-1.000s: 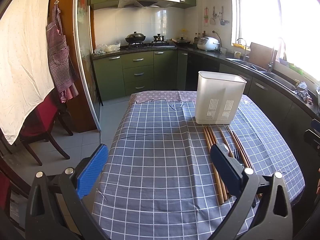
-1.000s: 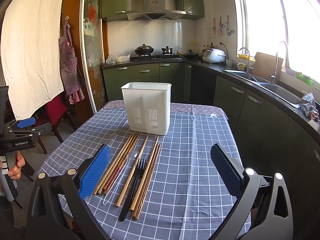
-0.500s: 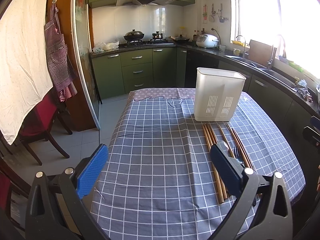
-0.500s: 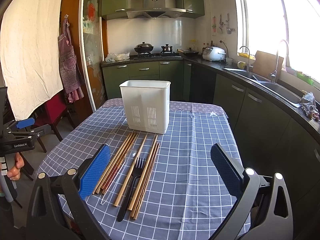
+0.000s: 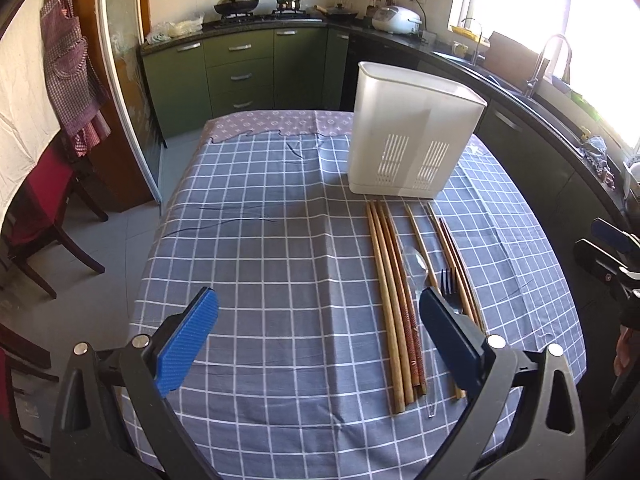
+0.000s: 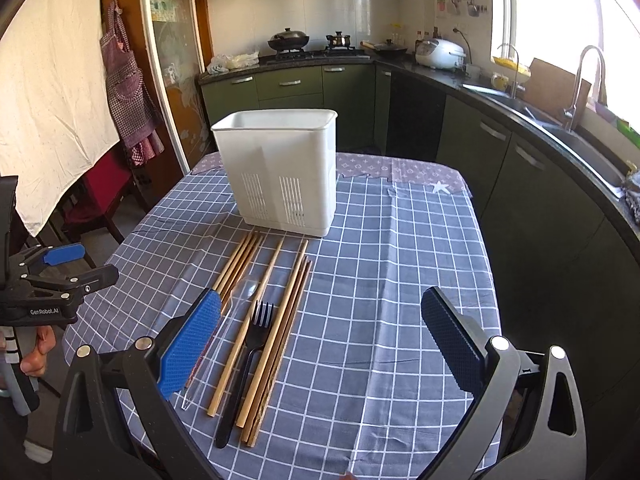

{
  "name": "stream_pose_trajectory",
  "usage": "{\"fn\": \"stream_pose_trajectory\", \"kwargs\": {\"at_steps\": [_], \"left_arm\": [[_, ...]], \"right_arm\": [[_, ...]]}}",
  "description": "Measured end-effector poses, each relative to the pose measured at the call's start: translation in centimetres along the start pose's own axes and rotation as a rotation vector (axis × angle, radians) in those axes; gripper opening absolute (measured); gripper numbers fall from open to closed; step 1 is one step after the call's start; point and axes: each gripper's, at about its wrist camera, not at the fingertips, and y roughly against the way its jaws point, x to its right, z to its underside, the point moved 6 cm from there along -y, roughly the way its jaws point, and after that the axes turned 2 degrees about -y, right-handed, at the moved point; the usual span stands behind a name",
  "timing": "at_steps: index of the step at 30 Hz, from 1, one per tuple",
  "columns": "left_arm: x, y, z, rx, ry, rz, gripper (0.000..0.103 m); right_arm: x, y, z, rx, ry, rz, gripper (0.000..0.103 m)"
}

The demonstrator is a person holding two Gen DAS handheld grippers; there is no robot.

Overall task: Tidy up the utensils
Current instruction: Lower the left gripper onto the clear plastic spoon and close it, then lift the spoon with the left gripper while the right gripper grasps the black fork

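Note:
A white slotted utensil holder (image 5: 412, 136) stands upright on the checked tablecloth; it also shows in the right wrist view (image 6: 284, 172). In front of it lie several wooden chopsticks (image 5: 390, 292) (image 6: 276, 336), a black plastic fork (image 6: 250, 356) (image 5: 450, 284) and a clear plastic spoon (image 6: 236, 308) (image 5: 418, 264). My left gripper (image 5: 316, 340) is open and empty above the table's near edge, left of the utensils. My right gripper (image 6: 320, 340) is open and empty, its left finger (image 6: 192, 344) above the chopsticks' near ends.
The table (image 5: 260, 248) stands in a kitchen with green cabinets (image 5: 240, 76) behind and a counter with a sink (image 6: 560, 128) on the right. A red chair (image 5: 36, 216) stands left of the table. The other hand-held gripper (image 6: 44, 288) shows at left.
Both grippers have moved forward and tilted down toward the table, so the holder and utensils look nearer. Both stay open and empty.

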Motion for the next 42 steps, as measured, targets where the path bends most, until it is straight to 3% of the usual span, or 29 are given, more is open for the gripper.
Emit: {"fn": "stream_pose_trajectory", "kwargs": {"at_steps": [7, 10, 12, 16, 18, 24, 42], "left_arm": [[3.8, -5.0, 0.2, -0.223, 0.025, 0.141, 0.067], [5.8, -6.9, 0.9, -0.309, 0.002, 0.189, 0.050], [7.2, -7.9, 1.2, -0.347, -0.028, 0.209, 0.032], [8.9, -9.4, 1.2, -0.372, -0.058, 0.187, 0.020], [9.5, -10.2, 1.2, -0.382, -0.073, 0.180, 0.010], [10.6, -11.9, 1.3, -0.411, -0.088, 0.128, 0.007], [11.4, -13.2, 0.9, -0.431, -0.112, 0.044, 0.008]], "right_arm": [[1.9, -3.2, 0.0, -0.163, -0.065, -0.047, 0.099], [2.3, -4.3, 0.3, -0.214, -0.087, -0.059, 0.092], [2.4, -4.8, 0.4, -0.233, -0.090, -0.055, 0.085], [2.7, -5.2, 0.6, -0.250, -0.104, -0.060, 0.081], [2.7, -5.2, 0.6, -0.243, -0.091, -0.048, 0.078], [2.6, -5.1, 0.6, -0.241, -0.079, -0.043, 0.061], [2.4, -5.7, 0.5, -0.243, -0.073, -0.050, 0.061]]}}
